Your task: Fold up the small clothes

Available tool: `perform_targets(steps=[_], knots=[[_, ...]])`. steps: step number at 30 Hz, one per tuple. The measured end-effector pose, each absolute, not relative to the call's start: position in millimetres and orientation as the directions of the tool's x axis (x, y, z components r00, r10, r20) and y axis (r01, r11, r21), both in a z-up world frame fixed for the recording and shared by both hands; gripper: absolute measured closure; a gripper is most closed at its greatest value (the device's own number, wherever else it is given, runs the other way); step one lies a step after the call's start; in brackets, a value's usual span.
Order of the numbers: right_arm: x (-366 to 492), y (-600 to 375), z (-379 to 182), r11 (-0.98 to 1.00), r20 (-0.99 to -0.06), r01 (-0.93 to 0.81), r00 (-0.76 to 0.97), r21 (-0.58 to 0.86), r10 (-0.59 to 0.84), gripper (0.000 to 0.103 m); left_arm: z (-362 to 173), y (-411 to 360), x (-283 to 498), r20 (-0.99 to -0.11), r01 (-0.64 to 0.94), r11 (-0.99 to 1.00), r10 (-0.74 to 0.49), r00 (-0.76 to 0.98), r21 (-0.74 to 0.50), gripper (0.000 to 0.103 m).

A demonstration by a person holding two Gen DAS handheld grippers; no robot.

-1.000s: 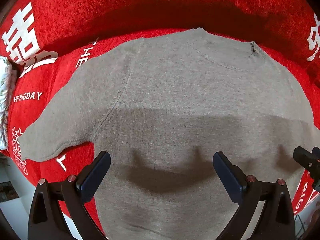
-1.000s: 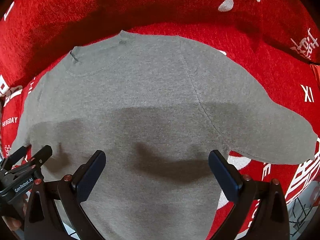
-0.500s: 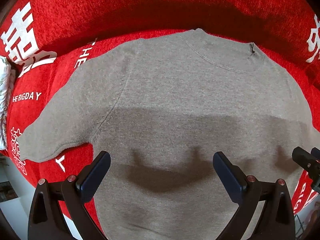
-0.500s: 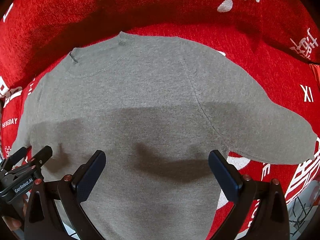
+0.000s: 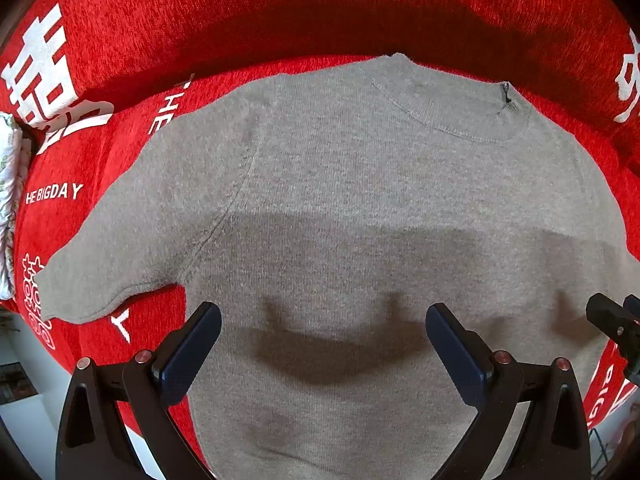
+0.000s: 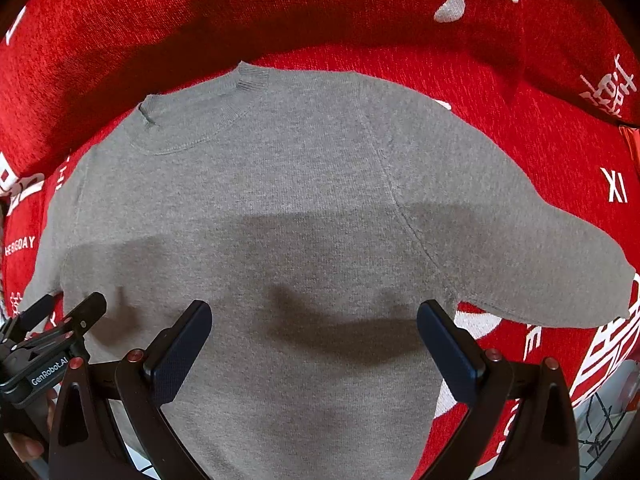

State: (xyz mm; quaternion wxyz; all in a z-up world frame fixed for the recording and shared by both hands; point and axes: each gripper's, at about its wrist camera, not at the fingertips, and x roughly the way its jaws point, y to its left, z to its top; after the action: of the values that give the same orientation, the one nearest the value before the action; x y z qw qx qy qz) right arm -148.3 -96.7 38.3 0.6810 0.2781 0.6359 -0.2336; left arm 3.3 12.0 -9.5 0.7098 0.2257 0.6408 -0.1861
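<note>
A grey knit sweater (image 5: 360, 208) lies flat, neckline away from me, on a red blanket; it also shows in the right wrist view (image 6: 280, 216). Its left sleeve (image 5: 120, 256) and right sleeve (image 6: 532, 264) spread out to the sides. My left gripper (image 5: 322, 344) hovers open and empty over the sweater's lower body. My right gripper (image 6: 314, 340) hovers open and empty over the same area, to the right of the left one. Each gripper shows at the edge of the other's view: the right one (image 5: 616, 328) and the left one (image 6: 52, 340).
The red blanket (image 5: 280, 12) with white lettering covers the surface and rises behind the sweater; it also shows in the right wrist view (image 6: 320, 8). A white patterned cloth (image 5: 10, 200) lies at the far left. A wire rack (image 6: 600, 424) shows at lower right.
The sweater has settled a little flatter, its neckline now lying open and smooth. Both grippers stay open and almost still.
</note>
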Motion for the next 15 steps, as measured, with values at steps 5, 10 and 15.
perform_targets(steps=[5, 10, 15], knots=[[-149.3, -95.9, 38.3, 0.738, -0.996, 0.67, 0.085, 0.083, 0.035, 0.001, -9.8, 11.2, 3.3, -0.994, 0.553, 0.829, 0.026, 0.11, 0.083, 0.0], [-148.8, -94.3, 38.5, 0.738, -0.996, 0.669, 0.084, 0.082, 0.034, 0.001, -9.4, 11.1, 3.5, -0.994, 0.551, 0.83, 0.027, 0.108, 0.083, 0.0], [-148.8, -93.9, 38.7, 0.735, -0.996, 0.673, 0.085, 0.083, 0.034, 0.001, -9.0, 12.3, 3.6, -0.994, 0.553, 0.829, 0.026, 0.107, 0.081, 0.0]])
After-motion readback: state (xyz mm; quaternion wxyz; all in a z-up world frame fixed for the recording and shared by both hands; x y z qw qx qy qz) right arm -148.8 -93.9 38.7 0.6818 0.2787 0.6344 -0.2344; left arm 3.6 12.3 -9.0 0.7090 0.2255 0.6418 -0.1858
